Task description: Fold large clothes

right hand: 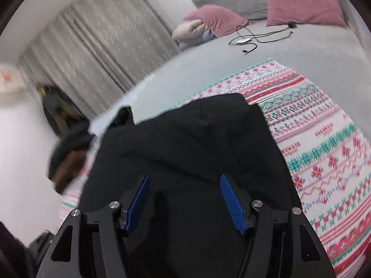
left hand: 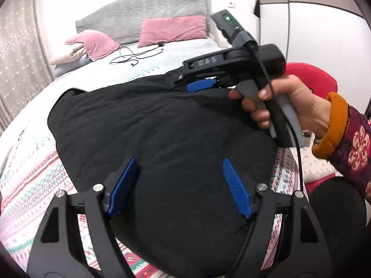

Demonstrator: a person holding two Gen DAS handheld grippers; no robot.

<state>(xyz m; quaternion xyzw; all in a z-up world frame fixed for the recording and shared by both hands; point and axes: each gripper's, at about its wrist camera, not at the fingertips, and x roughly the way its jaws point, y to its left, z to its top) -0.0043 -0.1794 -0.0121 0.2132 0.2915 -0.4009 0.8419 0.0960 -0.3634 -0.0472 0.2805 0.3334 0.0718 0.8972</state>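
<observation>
Black garment [left hand: 162, 127] lying bunched on patterned blanket [left hand: 30, 185] on bed [left hand: 97, 74], left gripper [left hand: 178, 185] fingers spread wide above it holding nothing, right gripper [right hand: 185, 203] fingers parted over same cloth, nothing gripped, hand [left hand: 289, 106] on handle.

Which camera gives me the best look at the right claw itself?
The left wrist view: it shows the right claw from the side, whole body and gripping hand, above the black garment. The right wrist view shows only its own two blue pads standing apart over the garment.
</observation>
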